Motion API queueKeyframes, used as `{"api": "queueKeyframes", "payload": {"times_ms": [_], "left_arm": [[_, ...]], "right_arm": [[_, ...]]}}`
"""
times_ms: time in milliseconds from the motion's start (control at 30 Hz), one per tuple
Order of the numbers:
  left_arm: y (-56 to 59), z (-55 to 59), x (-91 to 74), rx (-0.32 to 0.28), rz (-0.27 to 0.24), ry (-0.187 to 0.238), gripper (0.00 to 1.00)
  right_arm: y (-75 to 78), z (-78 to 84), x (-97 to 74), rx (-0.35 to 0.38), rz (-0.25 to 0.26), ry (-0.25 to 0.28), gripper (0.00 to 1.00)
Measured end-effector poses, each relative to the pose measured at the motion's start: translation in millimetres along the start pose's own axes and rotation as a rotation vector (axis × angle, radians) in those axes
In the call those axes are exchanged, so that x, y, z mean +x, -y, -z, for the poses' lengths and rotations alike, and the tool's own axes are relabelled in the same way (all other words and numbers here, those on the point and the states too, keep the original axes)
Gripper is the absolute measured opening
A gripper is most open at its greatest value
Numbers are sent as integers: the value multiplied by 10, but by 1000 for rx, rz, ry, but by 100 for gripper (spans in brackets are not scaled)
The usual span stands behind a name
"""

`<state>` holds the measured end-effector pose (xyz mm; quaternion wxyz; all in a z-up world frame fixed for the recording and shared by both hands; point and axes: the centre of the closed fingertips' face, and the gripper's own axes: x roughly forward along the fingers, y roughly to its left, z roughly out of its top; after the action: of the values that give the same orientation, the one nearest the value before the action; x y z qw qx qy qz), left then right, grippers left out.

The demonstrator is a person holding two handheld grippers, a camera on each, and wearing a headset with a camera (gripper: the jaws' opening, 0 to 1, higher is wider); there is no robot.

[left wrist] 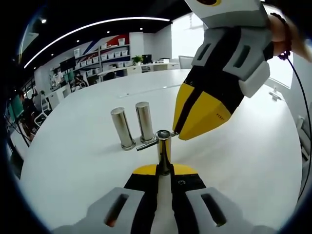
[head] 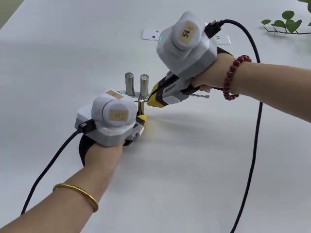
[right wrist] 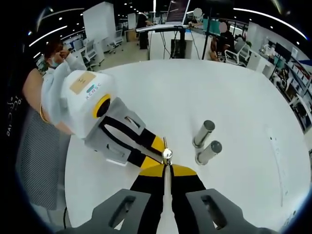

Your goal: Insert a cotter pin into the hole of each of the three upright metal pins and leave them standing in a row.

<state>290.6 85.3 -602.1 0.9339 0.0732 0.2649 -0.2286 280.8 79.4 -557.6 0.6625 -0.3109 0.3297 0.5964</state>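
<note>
In the middle of the white table, one metal pin stands straight up. The left gripper holds it low down, with its yellow jaws squeezed tight on it. A thin cotter pin goes sideways through the top of this metal pin. One end pokes out toward the other two metal pins. The right gripper comes down from above, and its jaws are pinched together on the other end of the cotter pin. The other two metal pins stand just behind, upright and close side by side. A black cable runs from the right gripper across the table, and another runs from the left gripper. A red bead bracelet is on the right wrist and a gold bangle is on the left wrist. A green plant sits at the far corner of the table.
</note>
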Motion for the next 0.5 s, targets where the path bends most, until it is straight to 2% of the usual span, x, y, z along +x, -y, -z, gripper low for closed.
{"api": "queueKeyframes", "payload": {"times_ms": [133, 500], "left_arm": [[-12, -2, -6, -4, -7, 1, 6], [-21, -3, -7, 16, -9, 1, 6]], "right_arm": [[-1, 29, -10, 5, 4, -3, 1], [86, 148, -57, 77, 37, 12, 4]]}}
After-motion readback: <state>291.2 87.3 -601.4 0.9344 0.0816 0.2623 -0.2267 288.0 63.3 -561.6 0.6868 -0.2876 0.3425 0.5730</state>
